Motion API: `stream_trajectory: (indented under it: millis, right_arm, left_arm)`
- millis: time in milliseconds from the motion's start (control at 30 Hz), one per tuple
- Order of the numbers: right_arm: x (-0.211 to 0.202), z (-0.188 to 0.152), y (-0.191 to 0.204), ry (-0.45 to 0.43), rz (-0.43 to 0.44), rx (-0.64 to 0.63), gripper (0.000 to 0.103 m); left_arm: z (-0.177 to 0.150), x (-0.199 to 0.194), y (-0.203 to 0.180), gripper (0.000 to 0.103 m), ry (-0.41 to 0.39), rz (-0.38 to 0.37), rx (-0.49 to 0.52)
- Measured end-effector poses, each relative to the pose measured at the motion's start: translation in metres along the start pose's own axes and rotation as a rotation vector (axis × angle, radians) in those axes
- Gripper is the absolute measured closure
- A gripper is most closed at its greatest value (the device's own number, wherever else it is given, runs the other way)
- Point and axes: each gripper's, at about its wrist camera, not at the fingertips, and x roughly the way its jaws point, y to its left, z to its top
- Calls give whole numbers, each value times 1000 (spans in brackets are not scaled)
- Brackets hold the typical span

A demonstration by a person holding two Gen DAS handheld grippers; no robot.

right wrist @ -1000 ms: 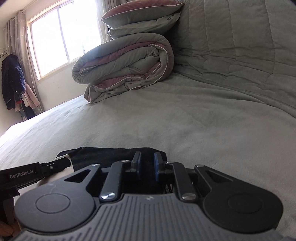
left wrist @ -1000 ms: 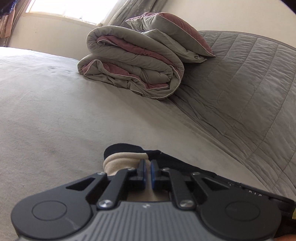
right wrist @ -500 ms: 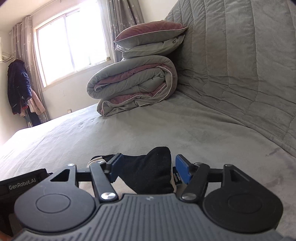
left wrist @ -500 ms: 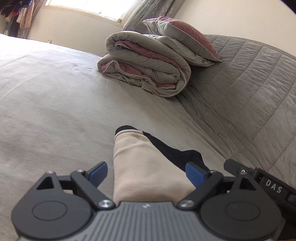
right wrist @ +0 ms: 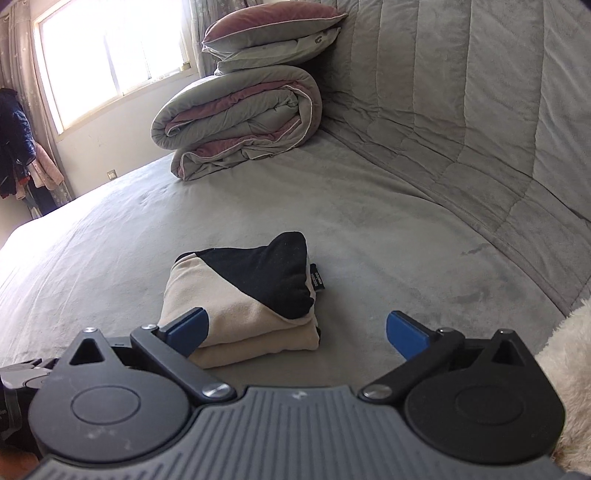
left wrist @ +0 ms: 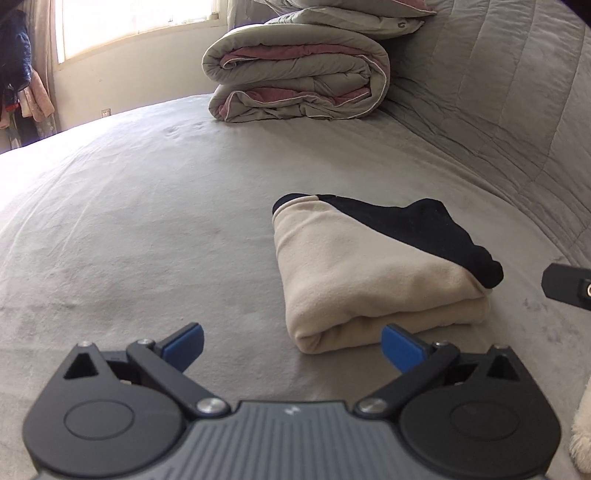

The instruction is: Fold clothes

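A folded beige and black garment [left wrist: 362, 273] lies flat on the grey bed [left wrist: 147, 229]. My left gripper [left wrist: 291, 343] hangs above and just short of its near edge. The jaws are opening wide, and no pad touches the cloth. In the right wrist view the same garment [right wrist: 236, 306] sits ahead and to the left. My right gripper [right wrist: 297, 330] is also opening, and nothing is pressed between its blue pads [right wrist: 404, 334]. Its left finger overlaps the garment only in the picture. A black part of the right gripper shows at the right edge of the left wrist view.
A rolled grey and pink duvet [right wrist: 236, 125] with pillows [right wrist: 273, 33] on top stands at the far end of the bed. A quilted grey cover [right wrist: 461, 110] rises along the right side. Something white and fluffy [right wrist: 569, 362] lies at the near right. Clothes hang by the window [right wrist: 14, 147].
Both grippers were shut on the garment, then opened and let it go. They have pulled back and up, and the garment now lies folded on the bed.
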Motion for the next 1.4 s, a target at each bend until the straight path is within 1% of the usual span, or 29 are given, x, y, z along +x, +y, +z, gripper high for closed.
stream_trajectory:
  millis: [33, 67, 133, 200, 267, 333, 433, 600, 767, 1400]
  right_arm:
    - [-1, -1, 1, -4, -22, -11, 0]
    - [-1, -3, 2, -7, -39, -29, 0]
    - [2, -6, 4, 8, -63, -74, 0]
    - [6, -7, 4, 47, -58, -102, 0]
    - [10, -9, 3, 85, -34, -106, 0]
    - [12, -11, 4, 111, -30, -114, 0]
    - [12, -14, 9, 122, -30, -152, 0]
    - [14, -16, 13, 145, -3, -180, 0]
    - [15, -16, 15, 148, -3, -186, 0]
    - [14, -17, 20, 141, 11, -195, 0]
  left_arm:
    - [0, 1, -1, 0, 9, 9, 0]
    - [0, 1, -1, 0, 28, 2, -3]
    - [0, 3, 0, 1, 79, -41, -14]
    - [-1, 4, -3, 1, 108, -72, -5]
    - [-4, 4, -9, 1, 119, -61, 23]
    - [-6, 6, -15, 1, 127, -42, 50]
    - [-7, 10, -19, 1, 144, -42, 63]
    - [-8, 8, -22, 1, 132, -43, 74]
    - [-7, 9, -22, 1, 137, -43, 72]
    - [-5, 7, -17, 1, 118, -22, 80]
